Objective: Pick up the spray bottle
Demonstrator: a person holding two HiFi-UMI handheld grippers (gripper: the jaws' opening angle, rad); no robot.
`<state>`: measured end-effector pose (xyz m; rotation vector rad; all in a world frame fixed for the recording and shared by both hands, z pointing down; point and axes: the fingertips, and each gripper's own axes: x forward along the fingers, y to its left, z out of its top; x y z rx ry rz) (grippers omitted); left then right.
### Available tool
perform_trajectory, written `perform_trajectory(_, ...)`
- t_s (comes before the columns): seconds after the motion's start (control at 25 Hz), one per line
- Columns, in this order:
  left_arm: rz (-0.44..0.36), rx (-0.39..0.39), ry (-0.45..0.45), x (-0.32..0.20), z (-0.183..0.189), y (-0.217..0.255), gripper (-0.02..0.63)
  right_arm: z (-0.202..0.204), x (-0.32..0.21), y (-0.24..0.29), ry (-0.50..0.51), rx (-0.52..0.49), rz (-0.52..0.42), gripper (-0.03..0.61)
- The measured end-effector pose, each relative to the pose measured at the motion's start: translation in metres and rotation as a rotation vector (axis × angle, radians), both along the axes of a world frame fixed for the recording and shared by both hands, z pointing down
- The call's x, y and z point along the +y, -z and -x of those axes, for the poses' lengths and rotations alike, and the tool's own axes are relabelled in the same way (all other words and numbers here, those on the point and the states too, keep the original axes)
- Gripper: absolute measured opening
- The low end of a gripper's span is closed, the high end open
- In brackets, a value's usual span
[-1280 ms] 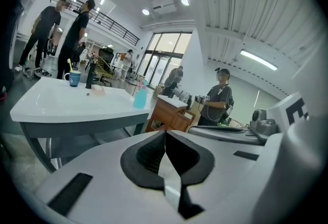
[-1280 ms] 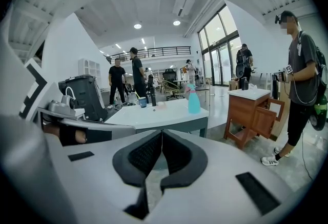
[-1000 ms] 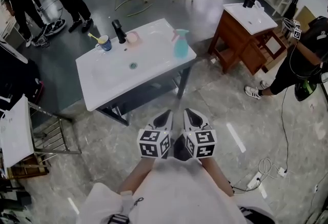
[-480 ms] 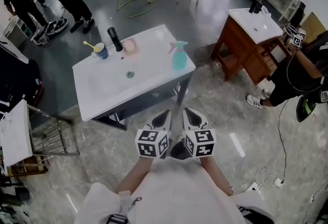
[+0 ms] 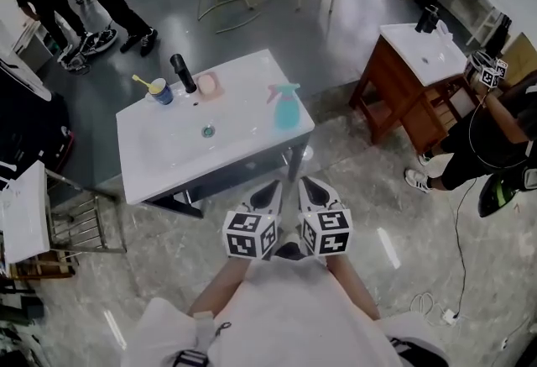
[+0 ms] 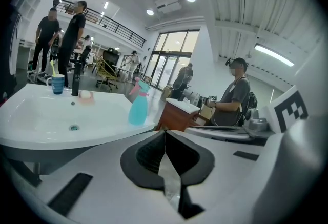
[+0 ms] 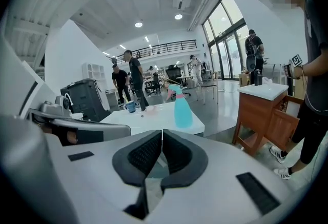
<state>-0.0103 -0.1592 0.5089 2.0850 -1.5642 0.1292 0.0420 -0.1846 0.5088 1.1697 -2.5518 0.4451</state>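
Note:
A teal spray bottle [image 5: 286, 107] with a pink trigger stands upright near the right front corner of a white sink counter [image 5: 159, 164]. The left gripper view shows the spray bottle [image 6: 138, 107] ahead on the basin; in the right gripper view the spray bottle [image 7: 182, 107] stands straight ahead. My left gripper [image 5: 269, 190] and right gripper [image 5: 311, 188] hover side by side over the floor, short of the counter. Both are shut with nothing between the jaws.
On the counter's far side are a black faucet [image 5: 182, 73], a blue cup [image 5: 158, 91] with a toothbrush and a pink soap dish [image 5: 208, 85]. A wooden vanity [image 5: 411, 88] stands to the right, a person [image 5: 495, 130] beside it. More people stand far left.
The sink counter and spray bottle have drawn closer in the head view as both grippers advanced toward them. Both grippers stay shut and side by side.

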Motion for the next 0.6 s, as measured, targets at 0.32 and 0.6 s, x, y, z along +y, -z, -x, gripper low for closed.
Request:
perform_trajectory(0.32,-0.015,-0.011,0.035,-0.034,-0.019,0.003,0.026,-0.019,-0.035,-0.001,0.029,-0.003,0.006,0.028)
perform_trajectory(0.6,-0.009,-0.023,0.061,-0.05,-0.03,0.001,0.026,-0.027,-0.054,-0.006,0.056,-0.011,0.023,0.028)
